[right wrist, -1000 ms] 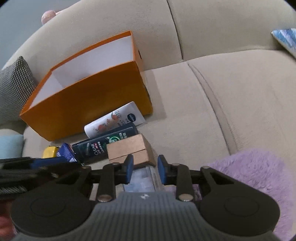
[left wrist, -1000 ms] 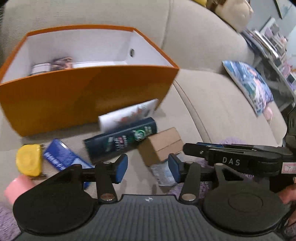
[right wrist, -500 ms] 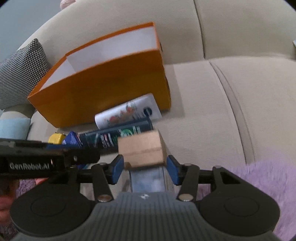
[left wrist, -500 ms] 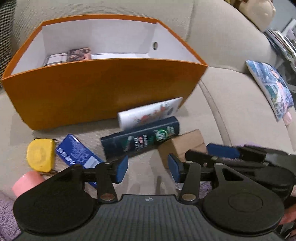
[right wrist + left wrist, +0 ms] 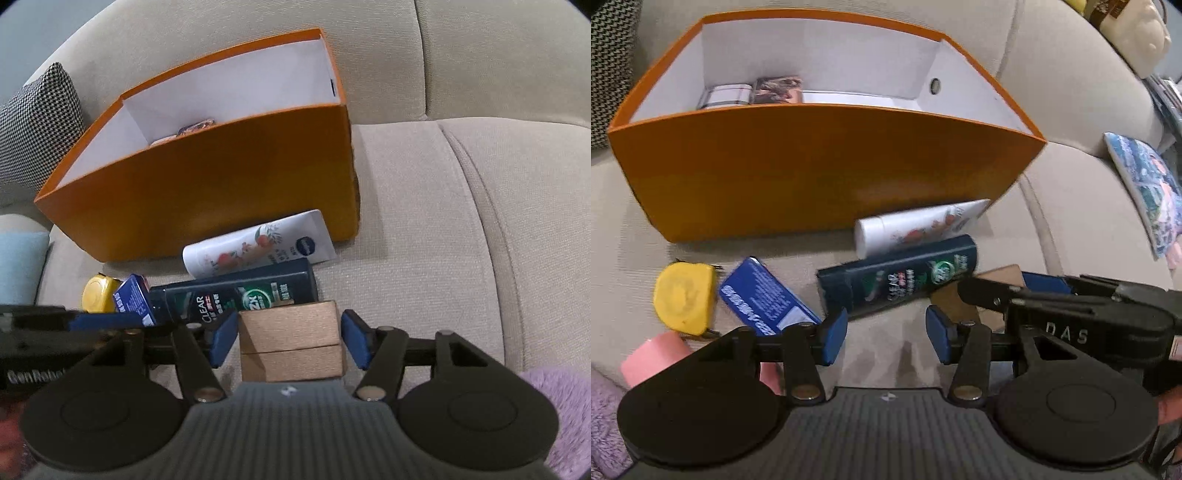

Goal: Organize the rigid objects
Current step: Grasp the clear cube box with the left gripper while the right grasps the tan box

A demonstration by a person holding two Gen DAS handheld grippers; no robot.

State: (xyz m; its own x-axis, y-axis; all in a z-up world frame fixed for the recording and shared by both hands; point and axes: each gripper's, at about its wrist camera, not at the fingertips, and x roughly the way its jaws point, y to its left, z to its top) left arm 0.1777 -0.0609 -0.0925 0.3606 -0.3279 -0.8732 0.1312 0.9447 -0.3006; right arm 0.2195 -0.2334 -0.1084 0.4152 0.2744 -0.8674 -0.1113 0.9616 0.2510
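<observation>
1. Two grippers work over a beige sofa (image 5: 424,206); the landmark for all places below is the orange box (image 5: 820,170), open-topped and white inside, standing on the seat cushion against the backrest.
2. Right gripper (image 5: 288,341): its jaws are opening, with a brown cardboard box (image 5: 290,343) between the blue pads, a narrow gap showing on each side. This carton lies farthest in front of the orange box, behind a row of bottles.
3. Left gripper (image 5: 886,338): jaws part-open over bare cushion, nothing between them, in front of the orange box.
4. Directly against the orange box's front wall lies a white tube (image 5: 258,247) on its side, printed with fruit and a round blue logo too small to read.
5. Just in front of that tube lies a dark bottle (image 5: 236,295), also on its side, marked "CLEAR" and "2X"; it lies between the tube and the carton.
6. Toward the box's left front corner lie a blue packet (image 5: 764,301) with white lettering that is blurred, a yellow tape measure (image 5: 683,297), and a pink cylinder (image 5: 653,356), partly hidden by the left gripper.
7. Inside the orange box, at its back wall, some small packets (image 5: 753,92) show; their print is unreadable.
8. Readable writing on the tools: "DAS" on the right gripper's side and "GenRobot" on the left's.
9. Left of the box stands a houndstooth cushion (image 5: 33,133); right of it, a blue patterned cushion (image 5: 1145,188).
</observation>
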